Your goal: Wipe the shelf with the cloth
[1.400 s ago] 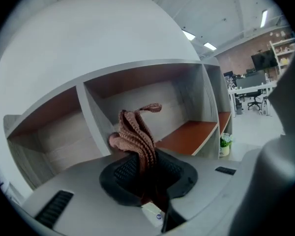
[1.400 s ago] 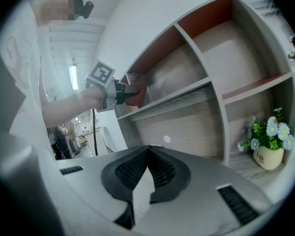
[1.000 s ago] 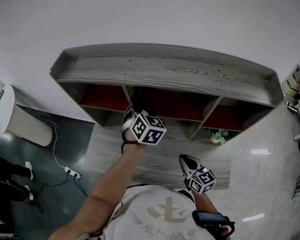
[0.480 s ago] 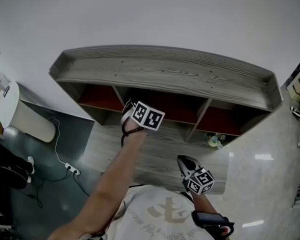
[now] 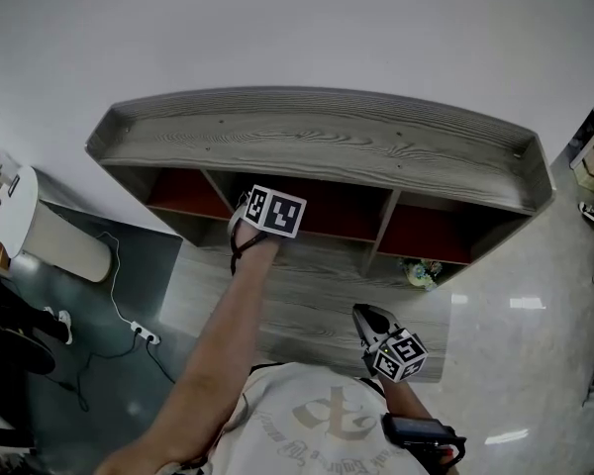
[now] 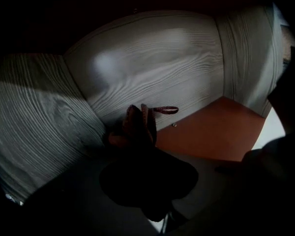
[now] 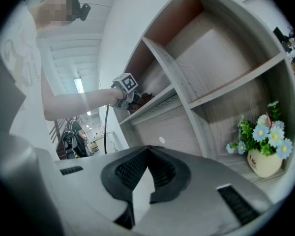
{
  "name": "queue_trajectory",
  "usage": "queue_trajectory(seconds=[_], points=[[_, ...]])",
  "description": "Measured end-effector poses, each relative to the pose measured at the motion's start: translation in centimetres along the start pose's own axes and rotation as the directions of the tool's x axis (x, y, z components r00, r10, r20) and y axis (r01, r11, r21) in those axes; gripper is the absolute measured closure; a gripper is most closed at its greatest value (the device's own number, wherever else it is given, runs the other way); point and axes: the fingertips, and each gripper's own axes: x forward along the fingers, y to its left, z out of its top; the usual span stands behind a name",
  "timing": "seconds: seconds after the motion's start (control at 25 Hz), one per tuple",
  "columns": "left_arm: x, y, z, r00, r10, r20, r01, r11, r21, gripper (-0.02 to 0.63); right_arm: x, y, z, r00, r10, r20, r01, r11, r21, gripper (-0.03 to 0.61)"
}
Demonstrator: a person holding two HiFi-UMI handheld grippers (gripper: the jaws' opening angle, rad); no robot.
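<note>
Head view shows our left arm stretched forward into the middle compartment of the shelf (image 5: 327, 137). Our left gripper (image 6: 141, 115) has its jaws clamped on the cloth (image 6: 136, 128), which is bunched between them. Our right gripper (image 7: 147, 149) hangs low, jaws together, empty.

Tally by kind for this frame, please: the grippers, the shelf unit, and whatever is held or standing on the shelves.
Grippers: 2, the left gripper shut on the cloth, the right gripper shut with nothing in it
Cloths: 1, a dark reddish cloth
Shelf units: 1, a grey wood-grain shelf unit
Pots of flowers: 1, a pot of flowers in a lower compartment
Total: 5
</note>
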Motion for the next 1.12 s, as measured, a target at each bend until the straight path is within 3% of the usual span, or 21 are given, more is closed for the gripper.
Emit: queue_trajectory(seconds=[0.36, 0.6, 0.92, 1.12], points=[[-1.1, -3.9, 1.3, 0.986, -0.159, 0.054, 0.160, 0.987, -0.019, 0.541, 0.1, -0.4, 0.0, 1.000, 0.005, 0.000, -0.005, 1.000, 0.004, 0.574], [-1.8, -7.9, 3.0, 0.966, -0.242, 0.090, 0.241, 0.970, 0.023, 0.541, -0.6, -0.9, -0.2, 1.000, -0.006, 0.001, 0.006, 1.000, 0.008, 0.574], [-2.6, -11.6, 5.0, 0.927, -0.356, 0.122, 0.360, 0.933, -0.017, 0.541, -2.3, -2.2, -0.3, 0.999, -0.039, 0.010, 0.038, 0.999, 0.021, 0.574], [-3.3, -13.9, 5.7, 0.891, -0.436, 0.130, 0.444, 0.895, -0.046, 0.541, -3.1, -2.6, -0.3, 0.999, -0.051, 0.017, 0.050, 0.998, 0.025, 0.574]])
